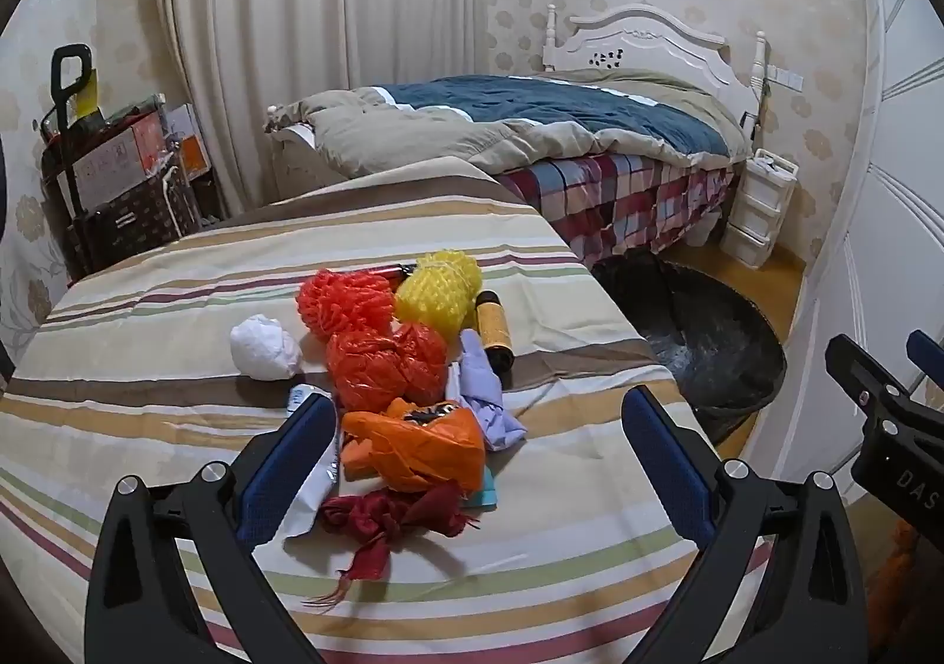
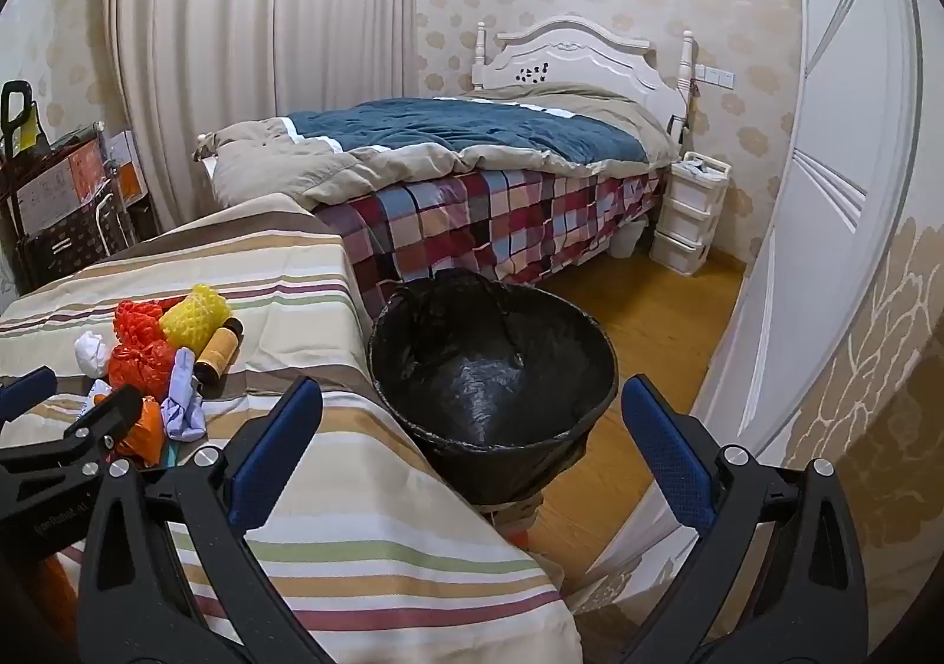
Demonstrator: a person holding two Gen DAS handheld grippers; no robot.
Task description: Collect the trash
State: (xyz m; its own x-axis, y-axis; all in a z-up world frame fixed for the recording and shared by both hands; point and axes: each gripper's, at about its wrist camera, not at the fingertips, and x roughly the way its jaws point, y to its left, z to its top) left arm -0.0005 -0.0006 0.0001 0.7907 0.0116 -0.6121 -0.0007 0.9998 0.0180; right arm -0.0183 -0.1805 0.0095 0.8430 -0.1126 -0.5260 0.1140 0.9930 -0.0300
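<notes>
Left gripper: its two blue-padded fingers stood wide apart and held nothing; it hung over the near part of the trash pile, with the crumpled orange plastic bag between the fingers.
Right gripper: its fingers were also spread wide and empty; it was near the right edge of the table, and the bin showed between the fingers.
Trash pile: it lay on the table covered with a striped beige cloth. At the far side were an orange foam fruit net and a yellow foam fruit net, touching each other. A dark cylinder bottle with a yellow label lay just right of the yellow net. A white crumpled paper ball lay at the left, a little apart.
Middle of pile: a red-orange knotted plastic bag and a pale lilac crumpled cloth beside it.
Near end: a dark red mesh bag.
Bin: a round basket lined with a black plastic bag stood on the wooden floor, just right of the table.
Background: a bed with a blue and beige quilt stood far behind.
</notes>
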